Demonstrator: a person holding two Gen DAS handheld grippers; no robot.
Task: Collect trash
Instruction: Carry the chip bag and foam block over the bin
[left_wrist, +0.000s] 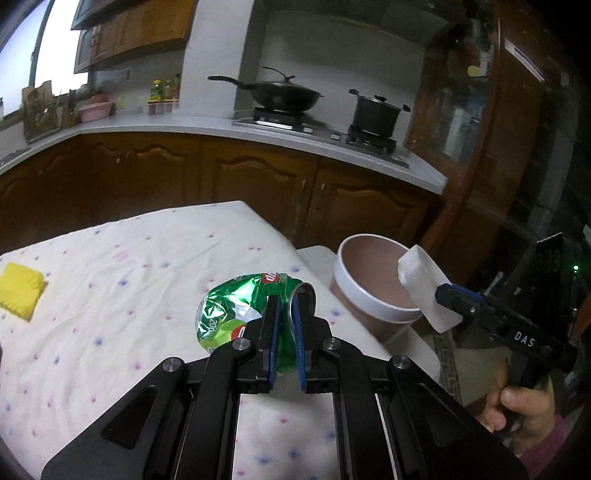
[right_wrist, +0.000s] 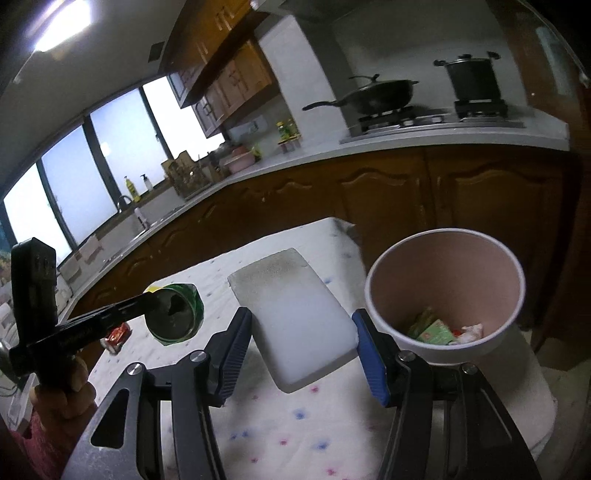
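Note:
My left gripper (left_wrist: 286, 306) is shut on a crushed green can (left_wrist: 229, 314) and holds it above the cloth-covered table (left_wrist: 110, 332); the can also shows in the right wrist view (right_wrist: 177, 314). My right gripper (right_wrist: 301, 332) is shut on a white foam block (right_wrist: 291, 314) and holds it just left of the paper bin (right_wrist: 443, 288). In the left wrist view the block (left_wrist: 424, 291) hangs over the bin's near rim (left_wrist: 369, 295). The bin holds a green carton (right_wrist: 432, 330) and crumpled white paper (right_wrist: 471, 330).
A yellow sponge (left_wrist: 18, 291) lies at the table's left edge. A red wrapper (right_wrist: 118, 336) lies on the table beyond the can. The bin stands on a white stool (right_wrist: 532, 387) off the table's right edge. A kitchen counter with a wok (left_wrist: 280, 94) and pot (left_wrist: 376, 114) runs behind.

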